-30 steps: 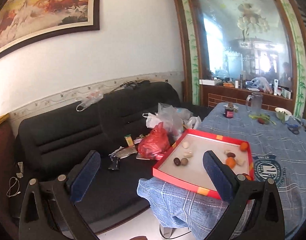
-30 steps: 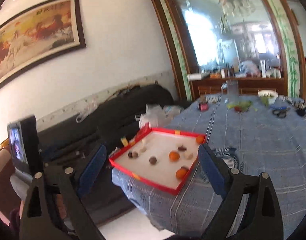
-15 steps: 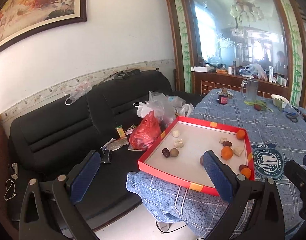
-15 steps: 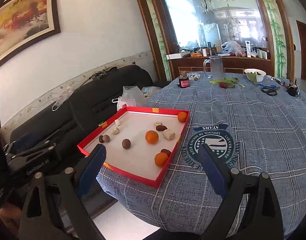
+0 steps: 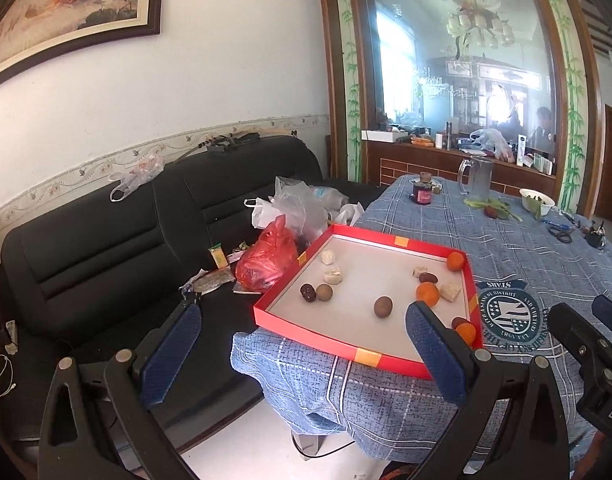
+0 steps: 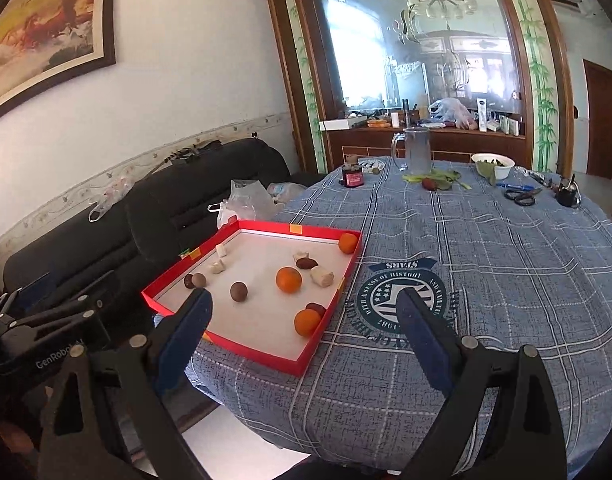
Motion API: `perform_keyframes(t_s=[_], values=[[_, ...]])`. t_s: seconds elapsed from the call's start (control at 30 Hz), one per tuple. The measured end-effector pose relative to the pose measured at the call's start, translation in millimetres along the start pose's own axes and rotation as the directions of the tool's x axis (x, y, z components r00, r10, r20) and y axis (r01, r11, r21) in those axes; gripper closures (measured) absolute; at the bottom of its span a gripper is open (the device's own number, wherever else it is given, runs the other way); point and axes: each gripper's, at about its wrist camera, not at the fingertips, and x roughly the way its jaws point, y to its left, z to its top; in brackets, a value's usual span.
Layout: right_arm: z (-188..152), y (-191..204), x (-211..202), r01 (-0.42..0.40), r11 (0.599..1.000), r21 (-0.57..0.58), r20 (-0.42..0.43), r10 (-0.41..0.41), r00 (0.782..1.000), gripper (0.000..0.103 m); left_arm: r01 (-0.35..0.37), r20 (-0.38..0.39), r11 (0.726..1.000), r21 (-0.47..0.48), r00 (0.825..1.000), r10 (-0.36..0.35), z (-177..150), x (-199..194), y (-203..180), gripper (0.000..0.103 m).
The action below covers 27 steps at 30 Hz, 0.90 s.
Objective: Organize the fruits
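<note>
We hold the left tool (image 5: pixel 302 344) and right tool (image 6: pixel 302 324) spread wide and empty, near the red tray (image 6: pixel 266 354) on the counter (image 6: pixel 485 280). Oranges (image 6: pixel 288 279), brown fruits (image 6: pixel 238 291) and pale pieces (image 6: pixel 321 276) lie scattered in it, so sorting seems not yet begun.

Home living/dining room: black sofa (image 5: pixel 118 248) against the wall littered with plastic bags (image 5: pixel 294 208), framed horse painting (image 6: pixel 46 36) above it, floral border strip along the wall. Round table under a blue plaid tablecloth (image 6: pixel 485 248) carries a glass pitcher (image 6: pixel 415 152), a small jar (image 6: pixel 351 172), a white bowl (image 6: pixel 493 164) and scissors (image 6: pixel 519 196). Behind it a wood sideboard (image 6: pixel 425 140) with household clutter and a big mirror (image 6: pixel 417 32) reflecting a chandelier
</note>
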Motion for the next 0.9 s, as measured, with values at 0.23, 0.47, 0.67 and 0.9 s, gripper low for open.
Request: perform_keyframes(t_s=[0.23, 0.47, 0.67, 0.9], values=[[3, -6, -1, -0.002, 1.0, 0.013, 0.005, 0.002, 1.0, 0.01, 0.017, -0.003, 0.999, 0.04, 1.0, -0.016, -2, -2, -14, 0.0], [2, -4, -1, -0.003, 1.0, 0.001, 0.009, 0.003, 1.0, 0.01, 0.02, -0.003, 0.999, 0.046, 1.0, -0.02, -2, -4, -14, 0.0], [0, -1, 0, -0.008, 1.0, -0.004, 0.007, 0.008, 1.0, 0.01, 0.012, 0.0, 0.999, 0.035, 1.0, -0.012, -2, -3, -12, 0.0], [-2, -1, 0, -0.007, 1.0, -0.004, 0.004, 0.007, 1.0, 0.01, 0.006, -0.002, 0.999, 0.041, 1.0, -0.006, -3, -2, -12, 0.0]])
